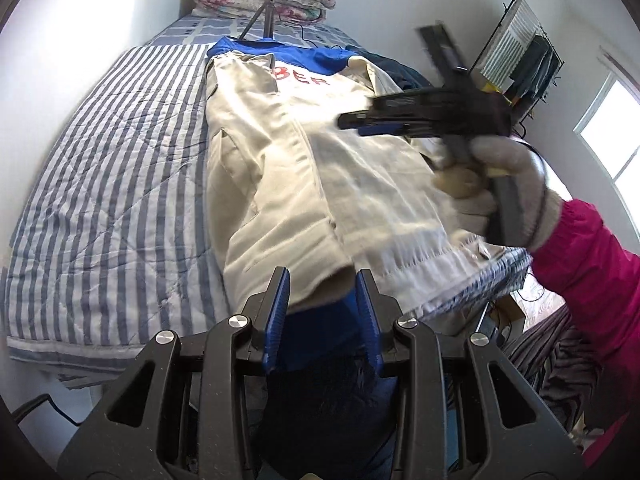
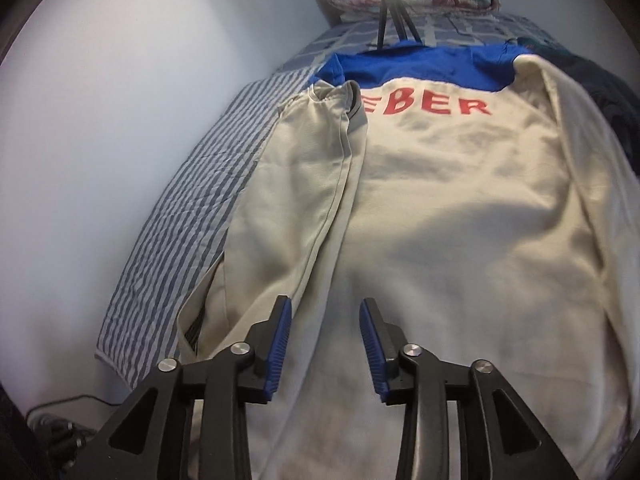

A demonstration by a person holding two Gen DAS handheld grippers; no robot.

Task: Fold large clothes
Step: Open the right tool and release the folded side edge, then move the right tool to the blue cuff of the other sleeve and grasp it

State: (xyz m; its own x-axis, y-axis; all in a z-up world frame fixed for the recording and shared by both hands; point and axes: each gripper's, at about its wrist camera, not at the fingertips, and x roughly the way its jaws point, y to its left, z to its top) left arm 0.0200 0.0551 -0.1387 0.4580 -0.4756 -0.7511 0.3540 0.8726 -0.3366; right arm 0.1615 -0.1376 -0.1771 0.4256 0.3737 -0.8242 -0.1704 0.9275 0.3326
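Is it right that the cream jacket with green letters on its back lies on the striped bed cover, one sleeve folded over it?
Not quite: the letters are red, not green, as the right wrist view shows. The rest holds: the cream jacket lies on the striped bed cover with one sleeve folded over it.

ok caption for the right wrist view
Open right gripper above a cream jacket with red lettering, spread on a striped bed.

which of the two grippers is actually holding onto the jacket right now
The left gripper: the jacket's blue-lined hem is bunched between its pads. The right gripper hangs open above it, holding nothing.
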